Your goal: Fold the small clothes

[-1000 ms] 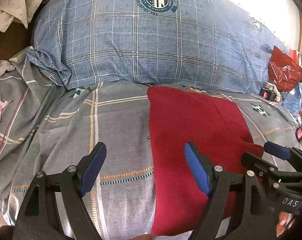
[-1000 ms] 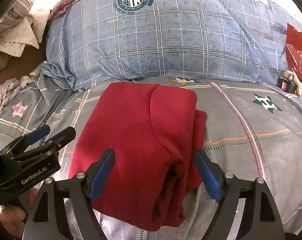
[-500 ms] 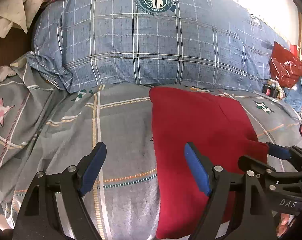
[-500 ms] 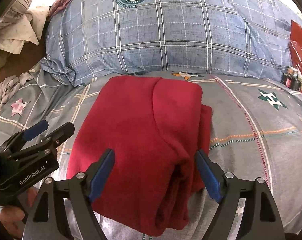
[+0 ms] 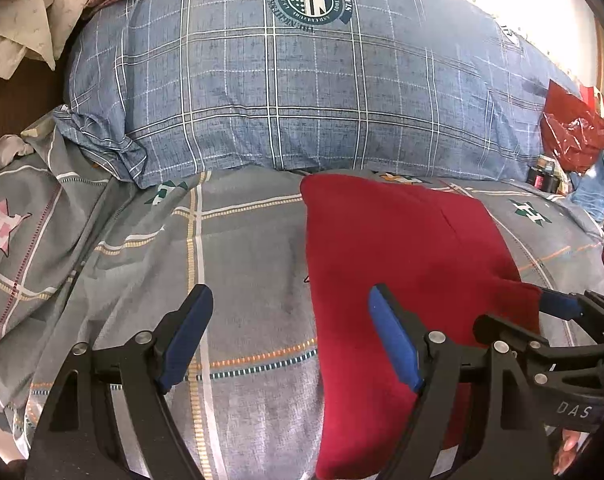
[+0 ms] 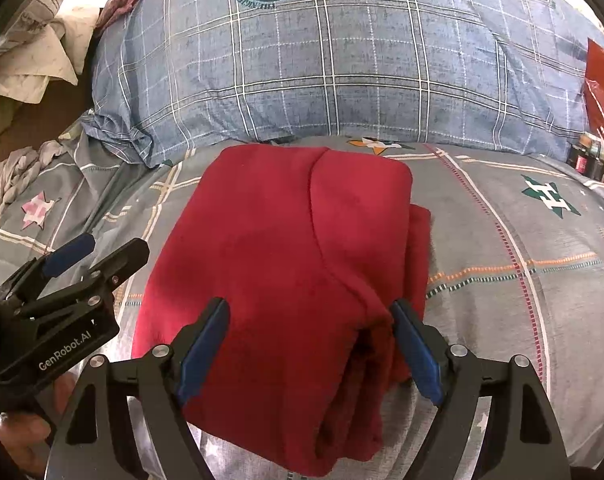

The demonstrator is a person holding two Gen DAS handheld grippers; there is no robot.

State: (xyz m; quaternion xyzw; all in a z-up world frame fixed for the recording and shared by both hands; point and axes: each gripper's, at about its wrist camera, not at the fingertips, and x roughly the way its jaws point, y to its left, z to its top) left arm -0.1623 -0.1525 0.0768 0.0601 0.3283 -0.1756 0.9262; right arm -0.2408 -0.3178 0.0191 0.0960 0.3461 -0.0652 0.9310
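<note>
Red garment (image 6: 286, 264) lay on the bed (image 6: 542, 280), in the middle of the right wrist view and in the lower right of the left wrist view, just below the big blue plaid pillow (image 6: 342, 60). It looked to me already folded into a compact stack: one rounded flap sat over the top, and at the near right edge I could see several layers piled one on another. That edge was not flush, a lower layer poking out to the right of the upper one.

My right gripper (image 6: 310, 344) hovered low over the near end of the stack with its fingers spread apart, nothing held between them. My left gripper (image 5: 290, 332) was likewise spread wide and empty, sitting over bare bedding (image 5: 242, 264) just left of the garment's left edge.

I judged this piece essentially done, with at most a tidy of the loose right edge or setting it aside left. Crumpled pale cloth (image 6: 34, 68) lay in the upper left of the frame; whether it belonged to the job I could not tell.
</note>
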